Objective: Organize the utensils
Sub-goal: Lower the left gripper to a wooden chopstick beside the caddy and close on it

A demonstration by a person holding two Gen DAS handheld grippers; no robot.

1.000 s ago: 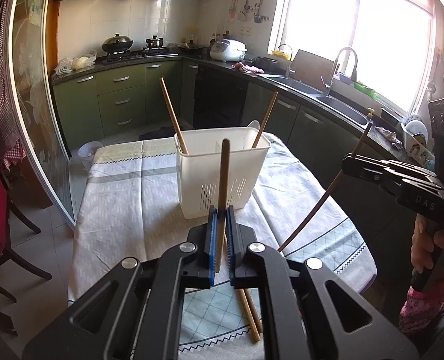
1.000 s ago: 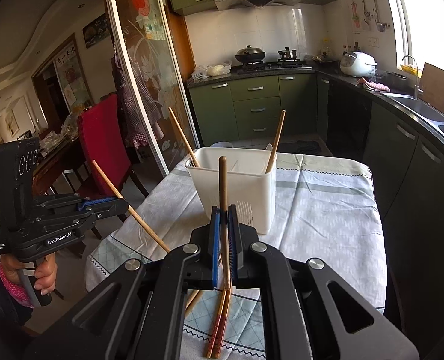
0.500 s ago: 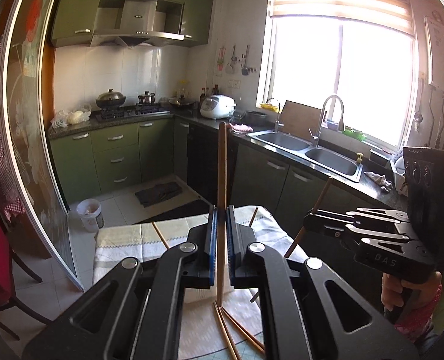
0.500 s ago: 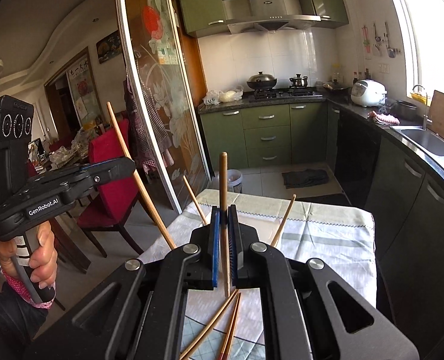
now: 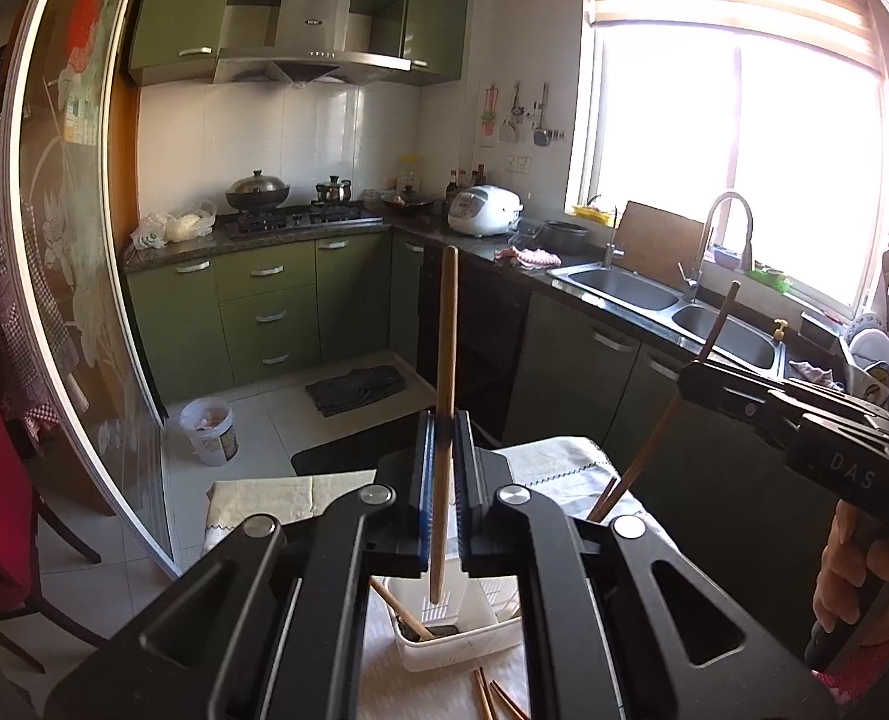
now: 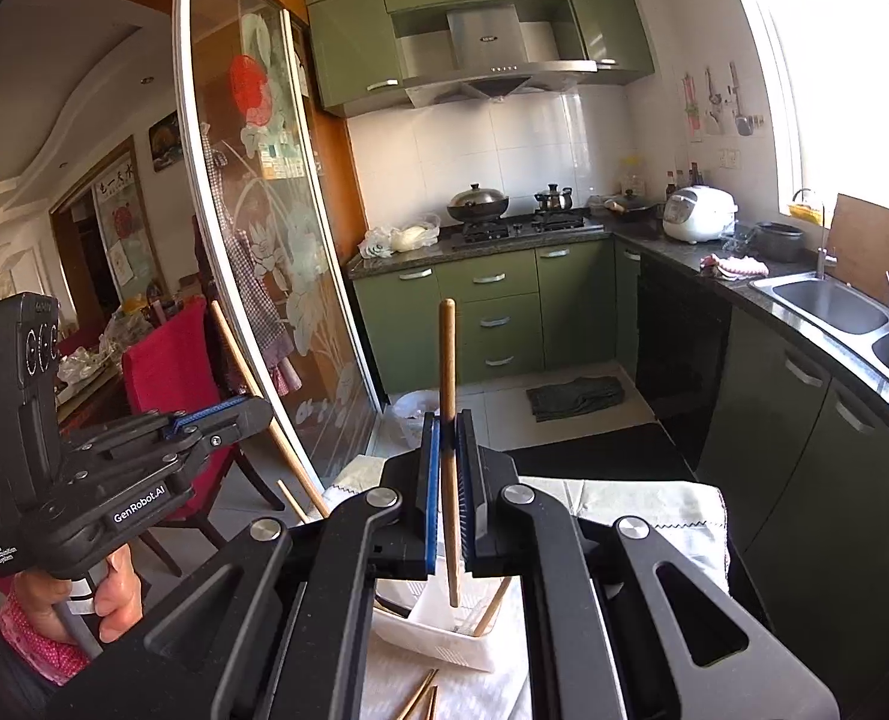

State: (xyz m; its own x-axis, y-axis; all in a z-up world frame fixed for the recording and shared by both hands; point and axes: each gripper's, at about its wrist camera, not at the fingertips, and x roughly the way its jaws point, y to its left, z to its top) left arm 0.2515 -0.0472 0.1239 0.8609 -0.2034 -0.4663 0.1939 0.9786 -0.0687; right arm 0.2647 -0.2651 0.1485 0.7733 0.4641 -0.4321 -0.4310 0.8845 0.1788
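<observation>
1. My left tongs (image 5: 443, 468), black with blue ribbed pads, are pinching a smooth, round wooden chopstick (image 5: 444, 372) that stands almost upright, its lower tip hanging over the open basket.
2. My right tongs (image 6: 450, 474), built the same way, are pinching a second wooden chopstick (image 6: 448, 396), also near vertical, tip down above the same basket.
3. The white plastic utensil basket (image 5: 444, 645) is rectangular, with slotted walls. It stands on the worktop (image 6: 654, 510) below both tongs and holds a few slanted chopsticks.
4. More loose chopsticks (image 5: 492, 699) lie on the pale, woven tablecloth just in front of the basket.
5. Both tongs are raised and tilted down toward the basket. In the right wrist view my left hand (image 6: 105, 588) grips its handle low at the side; in the left wrist view my right hand (image 5: 852, 582) does likewise.
</observation>
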